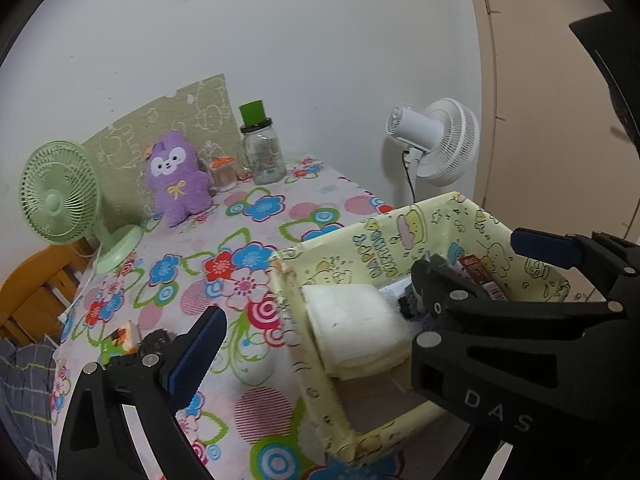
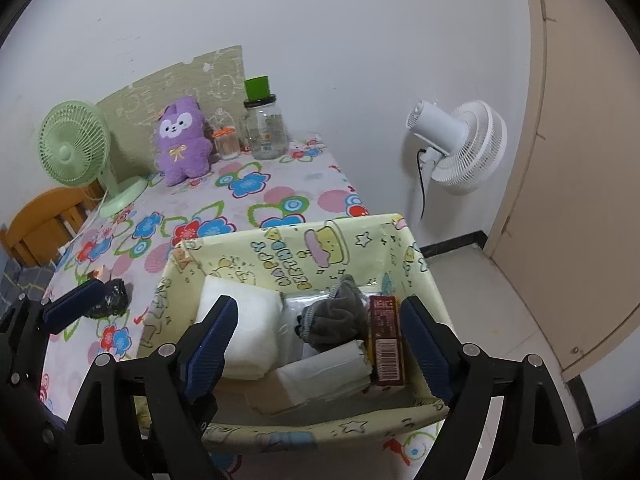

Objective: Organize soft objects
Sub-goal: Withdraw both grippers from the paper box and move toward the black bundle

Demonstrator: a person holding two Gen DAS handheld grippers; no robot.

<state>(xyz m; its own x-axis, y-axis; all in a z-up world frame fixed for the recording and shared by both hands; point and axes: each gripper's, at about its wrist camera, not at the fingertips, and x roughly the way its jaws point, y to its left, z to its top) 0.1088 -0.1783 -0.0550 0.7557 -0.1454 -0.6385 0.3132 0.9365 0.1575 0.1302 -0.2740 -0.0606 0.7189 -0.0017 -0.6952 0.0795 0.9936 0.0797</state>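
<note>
A yellow cartoon-print box (image 2: 260, 264) stands at the near right corner of the flowered tablecloth (image 1: 248, 224). Inside lie a folded white towel (image 2: 240, 328), a grey cloth (image 2: 336, 316), a white tissue pack (image 2: 324, 372) and a red-brown carton (image 2: 384, 344). My right gripper (image 2: 320, 340) hangs open over these, its pads touching none of them. My left gripper (image 1: 372, 300) is spread wide across the box's left wall (image 1: 296, 340), above the towel (image 1: 356, 324), holding nothing. A purple plush (image 1: 176, 180) sits upright at the back. A crumpled black item (image 2: 110, 300) lies left of the box.
A green desk fan (image 1: 60, 196) stands at the back left, with a glass jar with a green lid (image 1: 264, 152) beside the plush. A white fan (image 1: 440, 140) stands past the table's right edge. A wooden chair (image 1: 36, 284) is at the left, tiled floor (image 2: 500, 300) and a door at the right.
</note>
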